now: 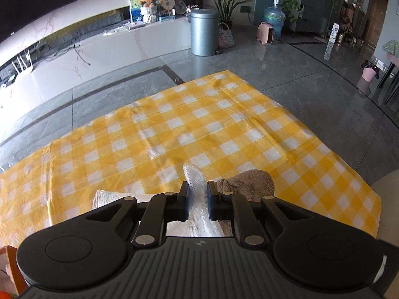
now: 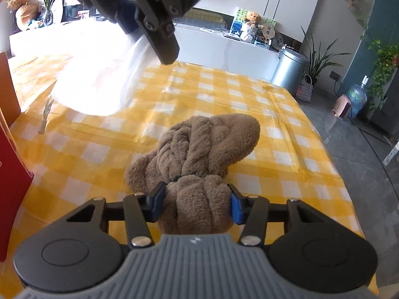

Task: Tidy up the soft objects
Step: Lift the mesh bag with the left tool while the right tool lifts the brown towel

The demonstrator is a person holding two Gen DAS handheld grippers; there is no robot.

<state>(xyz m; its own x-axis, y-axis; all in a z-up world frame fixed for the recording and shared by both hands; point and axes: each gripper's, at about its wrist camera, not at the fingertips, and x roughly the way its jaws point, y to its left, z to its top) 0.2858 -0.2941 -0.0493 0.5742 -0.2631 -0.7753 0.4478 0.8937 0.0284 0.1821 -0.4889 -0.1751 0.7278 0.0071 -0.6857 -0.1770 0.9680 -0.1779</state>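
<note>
My left gripper (image 1: 197,200) is shut on a white knitted cloth (image 1: 195,182) and holds it above the yellow checked tablecloth (image 1: 174,129). The same cloth hangs bright and blurred under the left gripper in the right wrist view (image 2: 99,79). My right gripper (image 2: 197,205) is closed around the near end of a bundled brown fleece item (image 2: 199,149) that lies on the tablecloth (image 2: 224,94). The brown item also shows just right of the left fingers (image 1: 249,182).
A red box (image 2: 10,149) stands at the table's left edge. Beyond the table are a grey floor, a metal bin (image 1: 203,32), potted plants, a water bottle (image 1: 274,17) and a white low cabinet with a teddy bear (image 1: 148,2).
</note>
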